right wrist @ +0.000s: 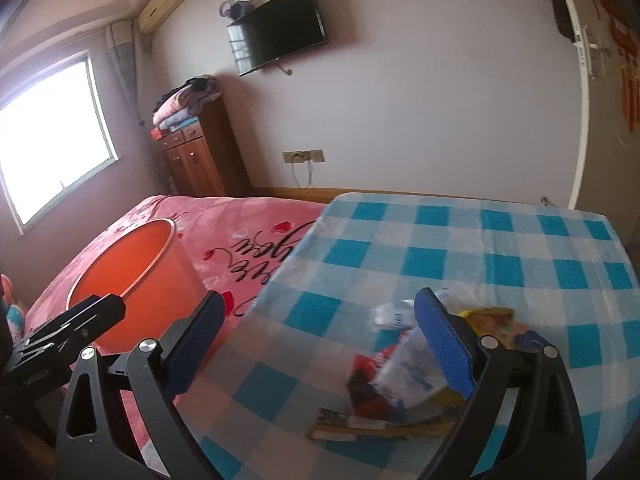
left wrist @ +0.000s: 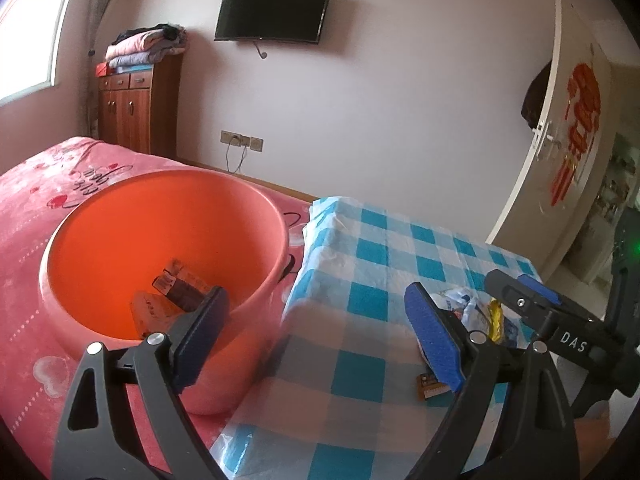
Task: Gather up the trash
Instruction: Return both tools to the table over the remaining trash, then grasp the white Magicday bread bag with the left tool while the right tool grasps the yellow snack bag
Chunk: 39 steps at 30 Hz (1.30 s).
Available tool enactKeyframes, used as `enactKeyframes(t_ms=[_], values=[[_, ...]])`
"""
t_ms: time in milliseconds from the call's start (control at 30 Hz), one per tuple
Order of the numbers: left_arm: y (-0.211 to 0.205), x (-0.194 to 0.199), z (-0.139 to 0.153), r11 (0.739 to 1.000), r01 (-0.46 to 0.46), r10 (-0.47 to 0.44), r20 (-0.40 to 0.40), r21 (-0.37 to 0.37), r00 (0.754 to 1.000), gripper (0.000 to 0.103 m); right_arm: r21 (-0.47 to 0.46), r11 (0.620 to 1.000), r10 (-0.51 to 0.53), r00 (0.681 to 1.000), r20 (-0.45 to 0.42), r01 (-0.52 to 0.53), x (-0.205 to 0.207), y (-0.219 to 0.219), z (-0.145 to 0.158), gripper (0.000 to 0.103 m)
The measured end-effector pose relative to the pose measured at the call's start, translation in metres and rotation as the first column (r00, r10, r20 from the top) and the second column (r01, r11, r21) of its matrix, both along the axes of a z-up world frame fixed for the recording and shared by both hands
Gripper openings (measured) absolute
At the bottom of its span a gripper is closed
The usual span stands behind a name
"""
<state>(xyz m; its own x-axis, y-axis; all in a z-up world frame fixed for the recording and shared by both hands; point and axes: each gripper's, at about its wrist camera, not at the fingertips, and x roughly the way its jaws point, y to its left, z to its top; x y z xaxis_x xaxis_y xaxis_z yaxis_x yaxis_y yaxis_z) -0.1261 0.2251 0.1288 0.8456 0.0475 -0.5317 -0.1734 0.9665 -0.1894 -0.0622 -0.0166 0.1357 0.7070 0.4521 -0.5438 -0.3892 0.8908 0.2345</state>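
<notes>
Bedroom: pale wall with a mounted television, a wooden cabinet in the corner by the window, folded blankets stacked on top of it, a white door with red decoration standing ajar at the right

We see a bed with a pink bedspread and, against its right side, a table under a blue-and-white checked cloth

An orange bucket stands on the bedspread just beside the left edge of the table; inside it, at the bottom, lie a few wrappers, brown and orange

The remaining trash pile sits near the front right corner of the table: white crumpled plastic, a yellow wrapper, a red-and-dark packet, and flat printed pieces nearest the front edge; blurred in the right wrist view, so we cannot separate the items further. A small brown scrap lies on the cloth just in front of the pile

Left gripper: jaws spread wide, nothing between them; its left finger overlaps the bucket's mouth in view, its right finger the left side of the pile; contact cannot be told

Right gripper: jaws spread wide, nothing pinched; it hangs over the front part of the table, the pile showing around its right finger

Each gripper shows at the margin of the other's view
</notes>
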Motion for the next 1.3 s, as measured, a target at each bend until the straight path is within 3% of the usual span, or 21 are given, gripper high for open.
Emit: enactKeyframes(t_ms=[500, 1300], values=[[-0.038, 0.007, -0.005, 0.997, 0.077, -0.076, -0.020, 0.016, 0.997, 0.090, -0.020, 0.992, -0.123, 0.992, 0.025, 0.124, -0.010, -0.058, -0.015, 0.094], [-0.122, 0.036, -0.044, 0.974, 0.221, -0.213, -0.137, 0.046, 0.967, 0.090, -0.072, 0.961, -0.265, 0.964, 0.038, 0.267, -0.009, -0.128, -0.057, 0.094]])
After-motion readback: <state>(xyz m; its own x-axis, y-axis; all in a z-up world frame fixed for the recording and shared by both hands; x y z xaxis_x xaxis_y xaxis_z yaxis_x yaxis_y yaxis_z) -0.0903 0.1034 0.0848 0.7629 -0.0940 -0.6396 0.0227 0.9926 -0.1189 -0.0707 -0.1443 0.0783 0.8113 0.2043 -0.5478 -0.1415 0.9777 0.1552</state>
